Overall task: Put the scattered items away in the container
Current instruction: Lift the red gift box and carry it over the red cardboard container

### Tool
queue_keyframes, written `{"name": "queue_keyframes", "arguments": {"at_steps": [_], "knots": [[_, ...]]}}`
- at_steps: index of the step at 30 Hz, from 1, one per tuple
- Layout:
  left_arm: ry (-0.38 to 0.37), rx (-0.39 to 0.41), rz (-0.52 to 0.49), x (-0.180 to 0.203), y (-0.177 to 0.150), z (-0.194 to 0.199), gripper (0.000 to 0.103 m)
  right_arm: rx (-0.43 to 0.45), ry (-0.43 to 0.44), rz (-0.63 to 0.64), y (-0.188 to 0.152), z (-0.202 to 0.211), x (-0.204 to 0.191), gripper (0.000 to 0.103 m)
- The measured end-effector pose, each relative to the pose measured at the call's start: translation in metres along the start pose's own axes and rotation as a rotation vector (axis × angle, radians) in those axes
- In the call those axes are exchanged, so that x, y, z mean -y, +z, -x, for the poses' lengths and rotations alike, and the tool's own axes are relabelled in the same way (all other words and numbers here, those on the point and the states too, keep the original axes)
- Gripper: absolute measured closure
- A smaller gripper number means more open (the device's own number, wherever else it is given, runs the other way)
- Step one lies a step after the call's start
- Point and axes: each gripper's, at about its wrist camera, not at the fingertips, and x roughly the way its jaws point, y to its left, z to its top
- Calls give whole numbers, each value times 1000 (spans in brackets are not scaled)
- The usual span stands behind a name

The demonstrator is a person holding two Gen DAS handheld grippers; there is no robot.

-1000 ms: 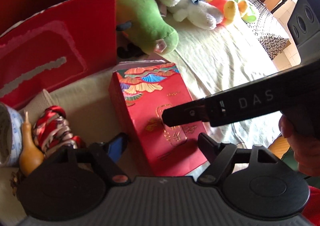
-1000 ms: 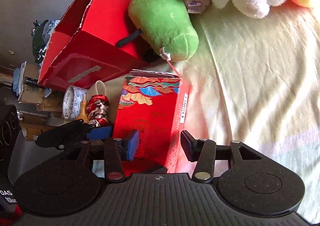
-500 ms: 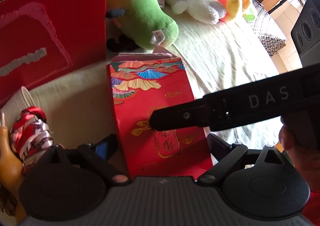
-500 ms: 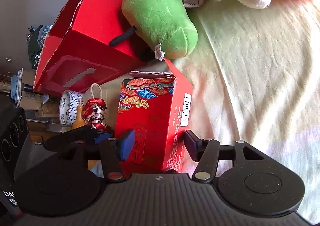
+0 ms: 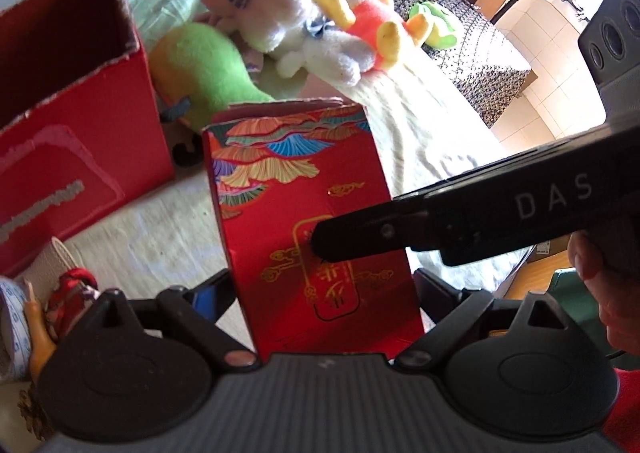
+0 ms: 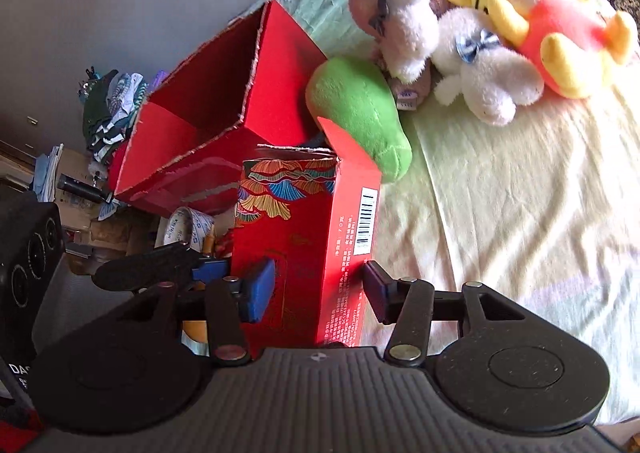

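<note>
We have the patterned red box between both grippers' pads; right gripper closing, probably gripping; open red container at 11 o'clock

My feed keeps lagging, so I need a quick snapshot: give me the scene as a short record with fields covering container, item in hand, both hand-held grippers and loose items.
container: open red box, upright on the bed
item in hand: red gift box with fan pattern
right hand-held gripper: straddles the gift box, jaws closing
left hand-held gripper: straddles the same box; contact unclear
loose items: green plush beside the container; white plush; yellow plush; tape roll
surface: pale bedsheet
</note>
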Motion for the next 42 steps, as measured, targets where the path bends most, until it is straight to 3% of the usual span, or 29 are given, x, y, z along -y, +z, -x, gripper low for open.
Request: {"name": "queue_keyframes", "arguments": {"at_steps": [12,20,28,33,38,42], "knots": [[92,144,28,-15,31,59,10,76,72,134,39,-1,-51,51],[143,200,55,-58,48,94,10,106,103,224,74,-24,-95,51],[208,178,90,-120,67,102,10,93,119,276,112,-73,-127,51],[242,151,111,-153,79,100,10,51,144,242,132,-102,-132,51],[162,92,229,-193,83,86,9,-3,135,179,141,-131,-126,50],[93,60,307,-213,87,78,8,-9,109,150,143,-128,-128,49]]}}
